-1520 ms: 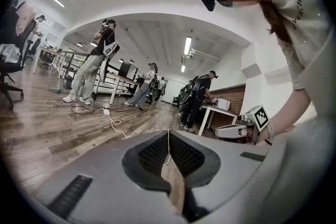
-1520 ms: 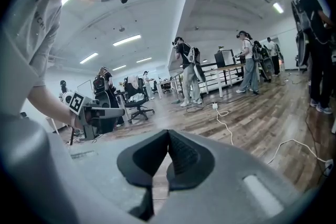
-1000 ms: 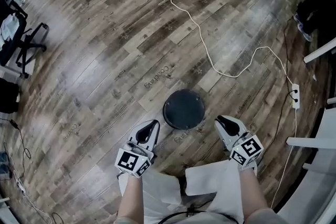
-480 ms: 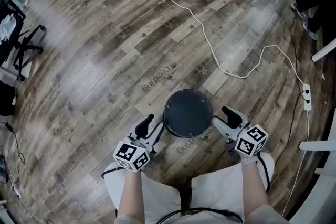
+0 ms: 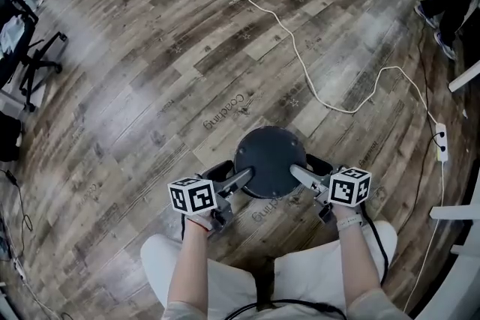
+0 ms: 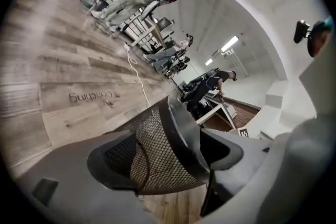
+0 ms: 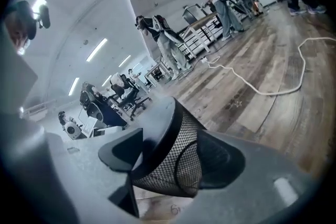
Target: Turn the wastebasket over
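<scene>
Both my hands have dropped low to the wooden floor (image 5: 142, 94), and the jaws of each tool have just been opening as they came in. Now my left gripper (image 5: 234, 174) and right gripper (image 5: 306, 166) flank the mesh wastebasket (image 5: 268, 157), one on each side. It stands bottom-up on the floor in front of my knees, well apart from the white cable (image 5: 315, 97). Each pair of jaws stands apart with the basket's banded top edge and mesh wall between them, not yet clamped. I judge the reach is done: next I close on both sides, then lift and flip it.
</scene>
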The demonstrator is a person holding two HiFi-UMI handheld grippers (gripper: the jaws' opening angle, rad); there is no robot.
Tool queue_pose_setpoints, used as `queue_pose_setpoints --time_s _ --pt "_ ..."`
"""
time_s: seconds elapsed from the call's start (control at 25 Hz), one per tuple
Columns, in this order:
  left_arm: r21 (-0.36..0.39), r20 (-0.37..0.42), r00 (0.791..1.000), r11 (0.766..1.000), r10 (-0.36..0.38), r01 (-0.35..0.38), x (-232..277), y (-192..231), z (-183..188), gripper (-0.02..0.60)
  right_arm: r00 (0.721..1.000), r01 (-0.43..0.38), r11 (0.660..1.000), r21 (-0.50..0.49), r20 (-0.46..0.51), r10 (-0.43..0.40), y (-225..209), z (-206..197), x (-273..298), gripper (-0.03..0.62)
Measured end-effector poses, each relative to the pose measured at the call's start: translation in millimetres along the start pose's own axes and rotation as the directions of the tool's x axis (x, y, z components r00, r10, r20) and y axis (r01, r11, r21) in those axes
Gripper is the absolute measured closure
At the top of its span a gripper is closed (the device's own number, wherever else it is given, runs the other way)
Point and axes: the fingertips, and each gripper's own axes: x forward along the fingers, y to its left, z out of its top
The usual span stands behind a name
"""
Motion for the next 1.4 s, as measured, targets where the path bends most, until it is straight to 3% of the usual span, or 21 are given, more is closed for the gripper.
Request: queue_pose_setpoints --time_s 0.16,0.32,0.48,0.64,0.76,0.84,0.96,1.12,1.24,1.4 --pt "0.016 -0.028 0.999 1.0 0.022 -0.021 6 -1 -6 0.207 1.0 -0.011 1.0 0.022 -0.022 0.012 2 -2 4 0.287" --pt "0.075 -0.038 0.998 0.996 0.04 -0.037 3 -8 -8 0.211 1.0 0.0 0.999 -0.044 -0.012 -0.001 8 0 2 0.308" --pt "0.15 0.008 1.0 0.989 0.019 -0.02 -5 -15 -7 0.213 0.998 -0.019 0.986 -0.165 0.056 0.029 22 8 -2 0.313" --pt "0.271 0.018 1.0 0.962 0.009 -0.014 -10 -20 -6 0.214 0.993 -0.022 0.923 -0.383 0.095 0.064 38 16 -5 0.318" --pt "0.298 0.02 1.0 0.955 -0.009 0.003 -16 -20 -15 0.22 0.992 -0.03 0.864 -0.503 0.092 0.088 46 10 -9 0.319" --pt "0.25 0.014 0.998 0.966 -0.063 0.058 -22 -23 -21 0.221 0.992 -0.04 0.845 -0.533 0.078 0.097 47 2 -15 0.319" --pt "0.096 0.015 0.985 0.981 -0.174 0.171 -33 -30 -32 0.221 0.994 -0.063 0.834 -0.549 0.043 0.103 46 -12 -28 0.321" --pt "-0.102 0.066 0.967 0.963 -0.245 0.25 -46 -29 -43 0.22 0.991 -0.108 0.845 -0.523 0.012 0.134 48 -29 -44 0.347" --pt "-0.19 0.034 0.964 0.945 -0.263 0.264 -52 -31 -57 0.221 0.978 -0.193 0.876 -0.442 -0.019 0.206 51 -44 -55 0.34" --pt "-0.222 -0.054 0.951 0.932 -0.304 0.285 -58 -29 -85 0.215 0.944 -0.328 0.914 -0.238 -0.046 0.326 55 -53 -64 0.288"
